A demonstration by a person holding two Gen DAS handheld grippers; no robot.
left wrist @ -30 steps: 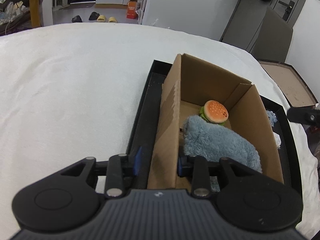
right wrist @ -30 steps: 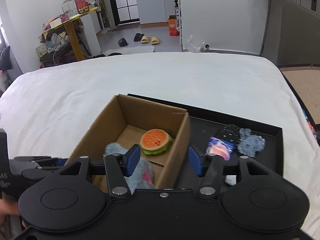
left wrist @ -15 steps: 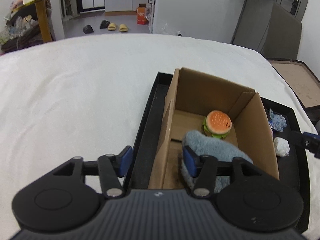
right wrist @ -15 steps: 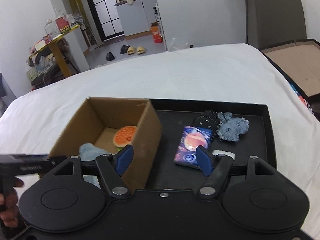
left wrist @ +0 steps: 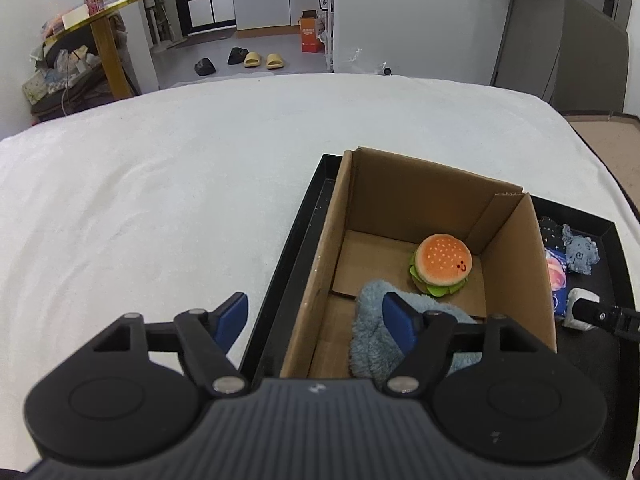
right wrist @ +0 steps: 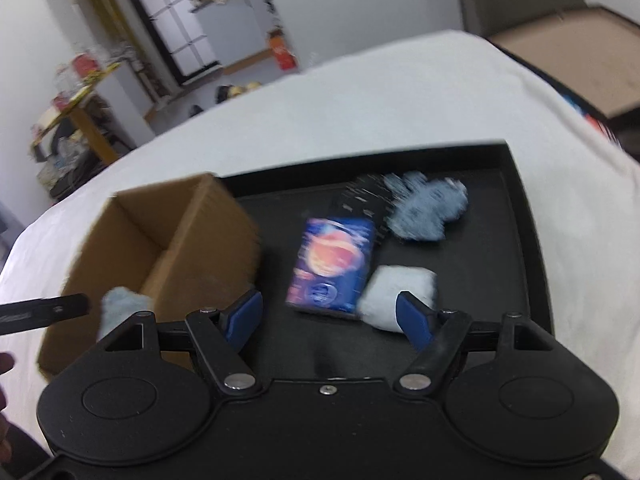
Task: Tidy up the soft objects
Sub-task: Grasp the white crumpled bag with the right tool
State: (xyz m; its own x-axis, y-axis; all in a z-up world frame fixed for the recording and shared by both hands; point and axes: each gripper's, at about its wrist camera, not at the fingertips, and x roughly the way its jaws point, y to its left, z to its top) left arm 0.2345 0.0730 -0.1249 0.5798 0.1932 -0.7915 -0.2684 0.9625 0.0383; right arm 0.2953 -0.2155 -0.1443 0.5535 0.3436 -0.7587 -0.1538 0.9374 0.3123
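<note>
A cardboard box (left wrist: 516,264) stands in a black tray (left wrist: 296,240) on the white bed. Inside it lie a plush burger (left wrist: 442,262) and a fluffy blue cloth (left wrist: 372,332). My left gripper (left wrist: 316,320) is open and empty, straddling the box's left wall. In the right wrist view the tray (right wrist: 520,240) holds a blue packet (right wrist: 334,264), a white soft pad (right wrist: 400,292), a grey-blue plush (right wrist: 428,208) and a dark dotted cloth (right wrist: 362,200). My right gripper (right wrist: 330,316) is open and empty above the packet and pad.
The white bed cover (left wrist: 160,200) spreads left and behind the tray. A yellow table (left wrist: 104,20) with clutter, slippers (left wrist: 260,58) on the floor and a flat cardboard sheet (right wrist: 580,56) lie beyond the bed.
My left gripper opened wider and drew back from the blue cloth, which stays in the box. My right gripper swung right from the box to over the packet and white pad.
</note>
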